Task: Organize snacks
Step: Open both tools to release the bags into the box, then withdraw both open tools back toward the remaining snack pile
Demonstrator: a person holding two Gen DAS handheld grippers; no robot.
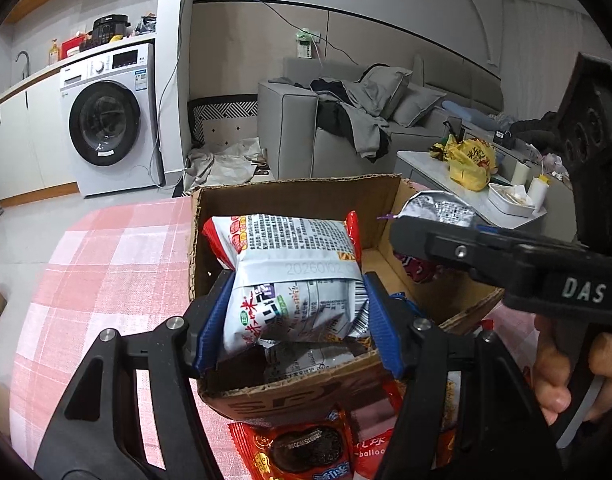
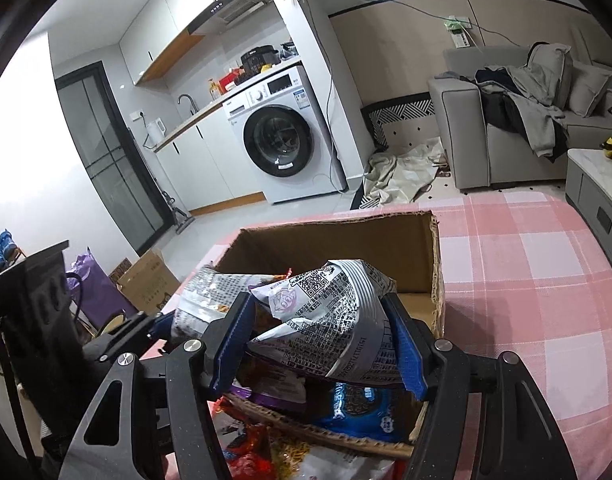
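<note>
I am holding the white-and-red packet (image 1: 294,280) clamped in the left gripper (image 1: 296,320) above the cardboard box (image 1: 306,192) near its left wall; the right gripper (image 2: 319,344) is clenching a crumpled silver packet (image 2: 333,320) over the near edge.

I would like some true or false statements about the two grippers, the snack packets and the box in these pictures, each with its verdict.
1. The left gripper holds a white packet over the box. True.
2. The right gripper is empty. False: its pads press a crumpled silver packet.
3. The box is closed with flaps. False: its top is open, and packets lie inside.
4. The box stands on a pink checked cloth. True.
5. A red packet lies outside the box, in front of it. True.
</note>
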